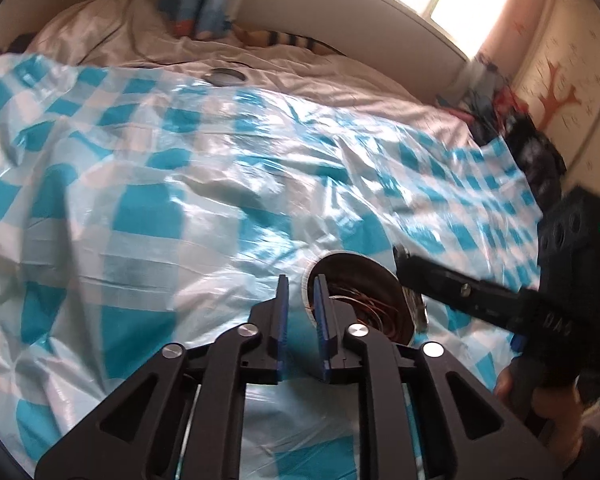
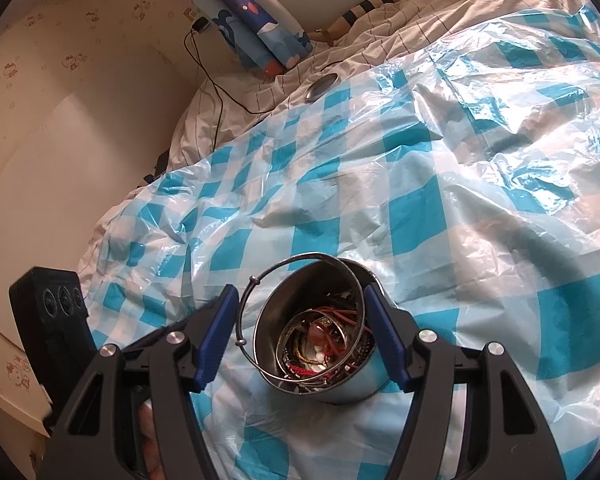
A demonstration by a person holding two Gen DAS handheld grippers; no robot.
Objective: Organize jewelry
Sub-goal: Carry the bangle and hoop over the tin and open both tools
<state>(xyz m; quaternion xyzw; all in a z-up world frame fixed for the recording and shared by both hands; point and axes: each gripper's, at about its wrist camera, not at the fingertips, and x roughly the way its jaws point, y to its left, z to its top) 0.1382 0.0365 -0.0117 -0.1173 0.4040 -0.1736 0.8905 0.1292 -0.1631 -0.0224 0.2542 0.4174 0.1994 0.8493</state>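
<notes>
A round metal tin (image 2: pixel 316 344) stands on the blue-and-white checked plastic sheet (image 2: pixel 420 184). It holds a tangle of bangles, red cords and beaded bracelets (image 2: pixel 320 344). A thin dark bangle (image 2: pixel 256 280) leans over the tin's left rim. My right gripper (image 2: pixel 298 300) is open, its fingers on either side of the tin and the bangle. In the left wrist view the tin (image 1: pixel 364 300) lies just ahead and right of my left gripper (image 1: pixel 302 286), whose blue pads stand a small gap apart and empty. The right gripper's finger (image 1: pixel 452 284) reaches over the tin from the right.
The sheet covers a rumpled bed with a white duvet (image 2: pixel 380 20). A round metal lid (image 2: pixel 321 86) lies at the sheet's far edge. A blue patterned pillow (image 2: pixel 252 28), a black cable (image 2: pixel 216 92) and the wall are beyond. Dark clothes (image 1: pixel 532 152) pile at the right.
</notes>
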